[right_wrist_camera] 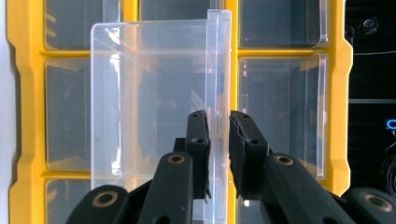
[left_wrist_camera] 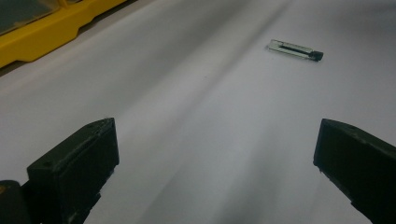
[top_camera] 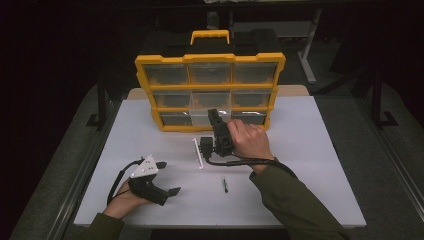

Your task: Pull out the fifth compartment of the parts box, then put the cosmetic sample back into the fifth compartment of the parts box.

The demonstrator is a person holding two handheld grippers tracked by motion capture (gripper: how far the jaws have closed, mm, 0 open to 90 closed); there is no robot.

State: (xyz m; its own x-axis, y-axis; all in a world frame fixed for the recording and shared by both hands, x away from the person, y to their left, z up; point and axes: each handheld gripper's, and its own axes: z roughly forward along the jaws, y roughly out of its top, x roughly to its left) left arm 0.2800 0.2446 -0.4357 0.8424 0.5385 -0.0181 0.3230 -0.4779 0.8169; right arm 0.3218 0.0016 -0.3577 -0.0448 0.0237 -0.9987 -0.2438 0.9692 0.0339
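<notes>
A yellow organizer (top_camera: 210, 92) with several clear drawers stands at the back of the white table (top_camera: 310, 165). One clear drawer (top_camera: 202, 116) of its middle column is pulled partway out. My right gripper (top_camera: 214, 116) is shut on that drawer's front wall; in the right gripper view the clear drawer (right_wrist_camera: 149, 93) fills the space before the organizer frame (right_wrist_camera: 21, 93), and the right gripper (right_wrist_camera: 218, 126) pinches its thin plastic edge. My left gripper (top_camera: 169, 177) rests at the table's near left, open, with nothing between its jaws. The left gripper (left_wrist_camera: 217, 144) has bare table ahead.
A white strip (top_camera: 198, 152) lies on the table just in front of the organizer. A small clear slip with a black tip (top_camera: 225, 184) lies nearer the front edge, also the slip (left_wrist_camera: 294, 49) ahead of the left jaws. The surroundings are dark.
</notes>
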